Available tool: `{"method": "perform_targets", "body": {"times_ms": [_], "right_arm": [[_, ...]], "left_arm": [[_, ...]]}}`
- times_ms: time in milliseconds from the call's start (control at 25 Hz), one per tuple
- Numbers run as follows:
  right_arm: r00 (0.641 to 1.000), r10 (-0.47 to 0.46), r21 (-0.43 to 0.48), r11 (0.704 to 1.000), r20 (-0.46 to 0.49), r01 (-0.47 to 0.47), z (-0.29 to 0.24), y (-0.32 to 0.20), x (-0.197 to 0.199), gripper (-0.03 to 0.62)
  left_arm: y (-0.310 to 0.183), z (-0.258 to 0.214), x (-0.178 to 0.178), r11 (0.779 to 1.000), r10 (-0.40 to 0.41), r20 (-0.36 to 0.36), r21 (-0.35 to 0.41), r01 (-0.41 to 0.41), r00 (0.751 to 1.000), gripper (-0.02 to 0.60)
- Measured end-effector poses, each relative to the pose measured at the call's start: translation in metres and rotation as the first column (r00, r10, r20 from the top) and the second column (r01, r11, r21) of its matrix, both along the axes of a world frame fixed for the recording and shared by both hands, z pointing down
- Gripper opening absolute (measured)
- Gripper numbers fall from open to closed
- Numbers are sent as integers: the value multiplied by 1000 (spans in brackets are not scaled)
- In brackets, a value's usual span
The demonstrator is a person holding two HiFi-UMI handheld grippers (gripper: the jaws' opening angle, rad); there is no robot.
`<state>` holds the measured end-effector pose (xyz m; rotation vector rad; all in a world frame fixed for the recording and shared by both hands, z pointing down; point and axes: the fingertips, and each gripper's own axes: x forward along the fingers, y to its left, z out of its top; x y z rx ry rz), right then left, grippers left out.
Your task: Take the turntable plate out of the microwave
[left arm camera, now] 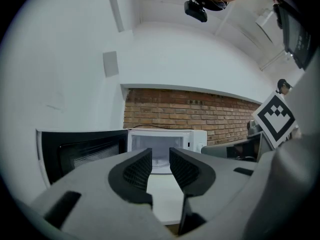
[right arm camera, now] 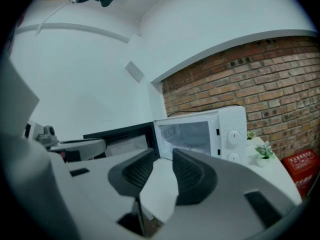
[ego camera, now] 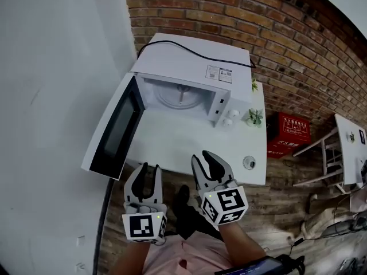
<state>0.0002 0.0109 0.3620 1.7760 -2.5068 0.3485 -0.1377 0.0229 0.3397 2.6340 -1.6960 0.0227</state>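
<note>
While both grippers hang at the near edge of the white table (ego camera: 189,148), the microwave (ego camera: 195,56) stands at 12 o'clock from them against the brick wall (ego camera: 269,27). Its door (ego camera: 114,130) is swung wide open toward 9 o'clock. The turntable plate (ego camera: 180,96) lies flat inside the cavity on the oven floor, well apart from both tools.

The left gripper (ego camera: 151,168) points level at the open cavity. In its own view its jaws stand apart with a narrow gap and nothing between them, and the cavity shows through that gap. The right gripper (ego camera: 202,159) sits just beside it at 3 o'clock, tilted slightly down. Its jaws are likewise spread and empty, framing bare tabletop and the microwave's front.

A black cable (ego camera: 189,51) runs across the microwave's top. Two white knobs (ego camera: 231,117) sit on its front panel. A small potted plant (ego camera: 255,117) stands at 3 o'clock from the microwave. A small round object (ego camera: 249,162) lies near the table's front right corner, and a red box (ego camera: 288,133) rests on the floor beyond.
</note>
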Motion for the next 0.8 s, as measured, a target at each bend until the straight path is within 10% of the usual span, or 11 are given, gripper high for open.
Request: {"method": "perform_targets", "body": {"times_ms": [800], "right_arm": [[997,4,-43,999,72,-1,23,-170,20,124]], "left_arm": [[-169,0,27,1000,28,58,-5,-28,998,117]]}}
